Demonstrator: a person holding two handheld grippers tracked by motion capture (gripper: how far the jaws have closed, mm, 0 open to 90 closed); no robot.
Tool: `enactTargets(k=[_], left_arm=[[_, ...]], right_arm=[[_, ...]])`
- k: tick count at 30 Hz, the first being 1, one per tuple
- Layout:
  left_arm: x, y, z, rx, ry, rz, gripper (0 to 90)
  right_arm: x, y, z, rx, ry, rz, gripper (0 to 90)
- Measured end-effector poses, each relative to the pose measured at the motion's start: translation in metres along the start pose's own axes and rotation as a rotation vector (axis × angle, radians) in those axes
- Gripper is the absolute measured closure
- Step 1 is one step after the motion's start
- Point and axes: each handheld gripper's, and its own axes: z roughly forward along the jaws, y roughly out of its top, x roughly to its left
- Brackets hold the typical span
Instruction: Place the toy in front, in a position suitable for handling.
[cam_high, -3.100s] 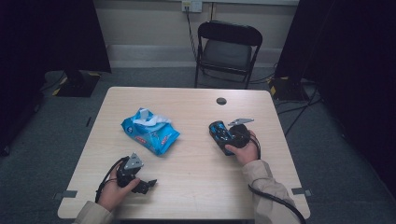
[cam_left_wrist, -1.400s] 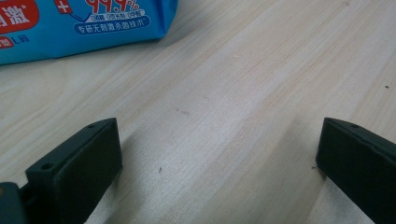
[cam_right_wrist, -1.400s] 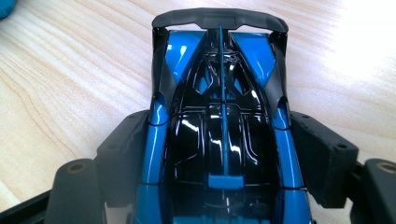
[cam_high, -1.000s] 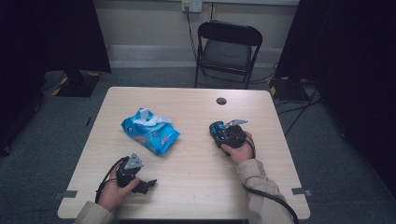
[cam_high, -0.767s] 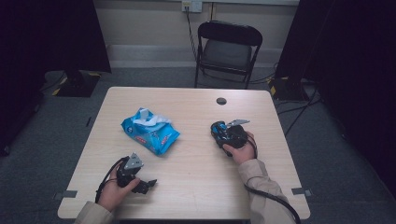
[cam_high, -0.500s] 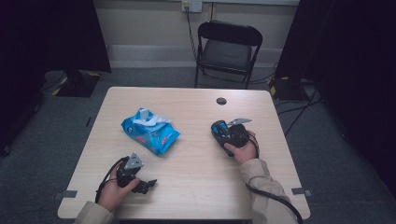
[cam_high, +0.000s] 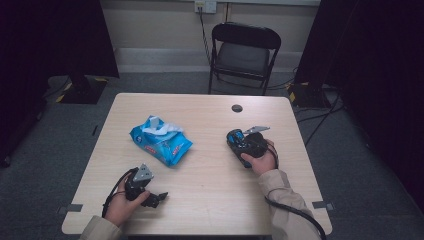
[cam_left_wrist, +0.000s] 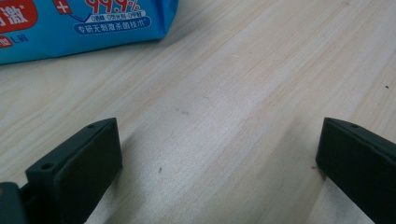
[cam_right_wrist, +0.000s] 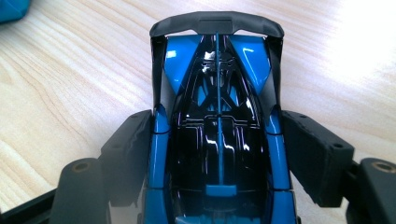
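My right tool (cam_right_wrist: 219, 154) is clamped on the blue toy car (cam_right_wrist: 217, 112), which has shifted slightly on the desk (cam_high: 210, 200) over the last seconds — a lift or carry looks likely. My left tool (cam_left_wrist: 210, 163) rests, jaws apart. The wipes pack (cam_high: 161, 141) gapes, a wipe poking out.

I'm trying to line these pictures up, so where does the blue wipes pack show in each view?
High view: the wipes pack lies left of the table's middle.
Left gripper view: its printed end fills the upper left, beyond the open jaws.
Right gripper view: a blue corner at the top left edge looks like the pack, though too little shows to be sure.
Shared landmark: the pale wood-grain tabletop.
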Motion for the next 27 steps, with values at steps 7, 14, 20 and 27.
enactTargets(k=[7, 14, 20, 27], left_arm=[[0.0, 0.0, 0.0, 0.002, 0.0, 0.0, 0.0], [0.0, 0.0, 0.0, 0.002, 0.0, 0.0, 0.0], [0.0, 0.0, 0.0, 0.0, 0.0, 0.0, 0.0], [0.0, 0.0, 0.0, 0.0, 0.0, 0.0, 0.0]], right_arm=[[-0.001, -0.003, 0.004, 0.011, 0.002, 0.003, 27.7], [-0.002, -0.005, 0.005, -0.005, 0.005, 0.012, 27.4], [-0.001, -0.003, 0.009, 0.006, 0.005, 0.005, 19.2], [-0.002, 0.001, 0.014, 0.008, -0.014, -0.011, 16.2]])
